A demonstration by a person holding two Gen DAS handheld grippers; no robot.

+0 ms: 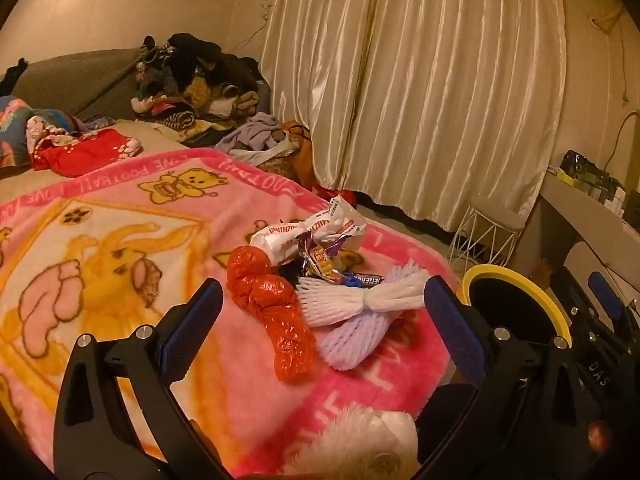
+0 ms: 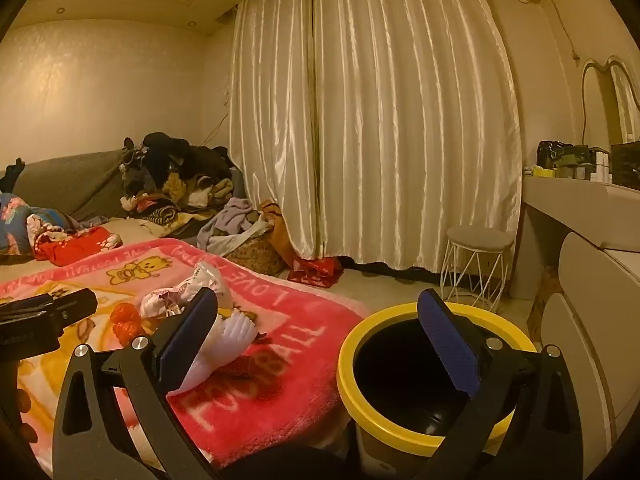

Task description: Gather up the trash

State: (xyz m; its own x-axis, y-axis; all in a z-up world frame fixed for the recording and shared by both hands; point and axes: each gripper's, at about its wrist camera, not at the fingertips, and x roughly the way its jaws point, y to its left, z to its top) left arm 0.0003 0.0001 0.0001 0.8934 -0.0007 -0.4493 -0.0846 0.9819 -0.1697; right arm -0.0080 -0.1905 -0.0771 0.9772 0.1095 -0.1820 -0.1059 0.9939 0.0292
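Observation:
A pile of trash lies on the pink blanket (image 1: pixel 100 216): a crumpled red plastic bag (image 1: pixel 276 312), white foam fruit nets (image 1: pixel 360 308), a white wrapper (image 1: pixel 312 228) and shiny snack wrappers (image 1: pixel 320 258). My left gripper (image 1: pixel 320 320) is open and empty, its fingers on either side of the red bag and the foam nets. A yellow-rimmed bin (image 2: pixel 424 376) stands beside the bed, black inside. My right gripper (image 2: pixel 320 344) is open and empty, over the bed edge and the bin's rim. The trash also shows in the right wrist view (image 2: pixel 224 332).
Heaped clothes (image 1: pixel 192 80) lie at the bed's far end against a grey headboard. Cream curtains (image 2: pixel 360 120) cover the wall. A white wire stool (image 2: pixel 476 264) and a white dresser (image 2: pixel 592 240) stand on the right. A white plush toy (image 1: pixel 360 448) lies near my left gripper.

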